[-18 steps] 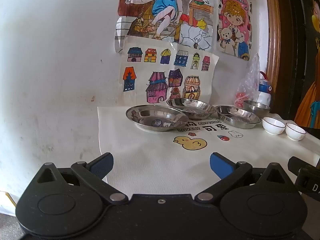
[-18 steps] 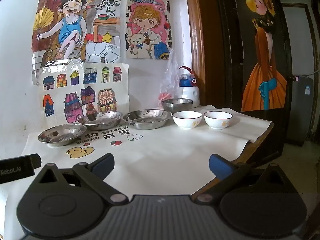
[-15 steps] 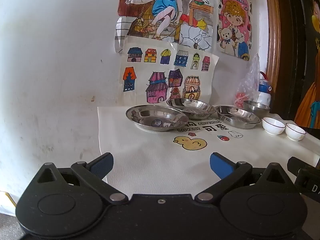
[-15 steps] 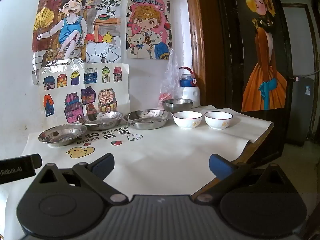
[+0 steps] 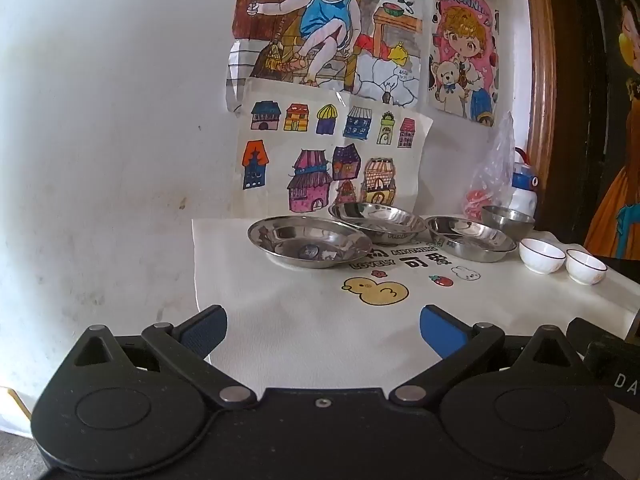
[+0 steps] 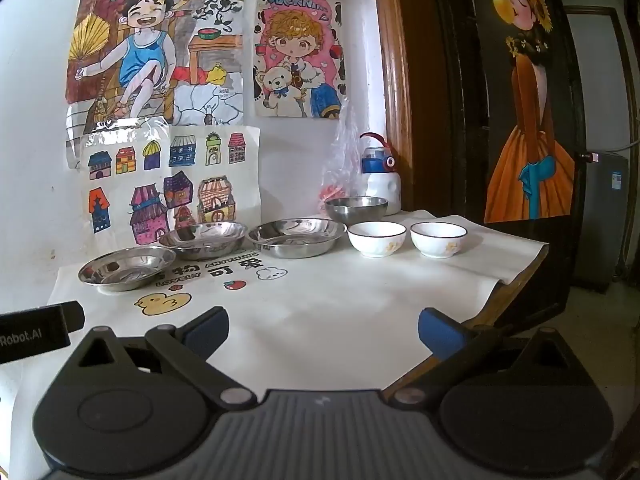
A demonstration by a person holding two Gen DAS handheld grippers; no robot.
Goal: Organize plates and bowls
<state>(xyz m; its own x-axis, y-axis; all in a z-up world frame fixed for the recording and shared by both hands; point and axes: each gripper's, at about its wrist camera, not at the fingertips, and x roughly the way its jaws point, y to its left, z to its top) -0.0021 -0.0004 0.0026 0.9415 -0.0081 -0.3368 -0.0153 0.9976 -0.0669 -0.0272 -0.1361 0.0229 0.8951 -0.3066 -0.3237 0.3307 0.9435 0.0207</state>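
Six dishes sit unsorted along the back of the white cloth [image 5: 304,332], so by the look of it the organizing has not begun.

In the left wrist view, the left gripper [image 5: 323,330] fills the bottom of the frame with its blue-padded fingers spread wide and nothing between them. Above it, at mid-frame, three steel plates [image 5: 310,240] run in a row toward the right; the nearest lies left of centre and the next two step back toward the wall. A steel bowl [image 5: 507,220] stands behind them at the right, and two white bowls [image 5: 542,254] sit side by side near the right edge, apart from one another.

In the right wrist view, the right gripper [image 6: 323,330] is likewise at the bottom, fully spread and empty. The same plates cross the middle left, the white bowls lie right of centre, and the steel bowl is just behind them. Nothing is stacked or nested; all the grouping remains to be done, I judge.
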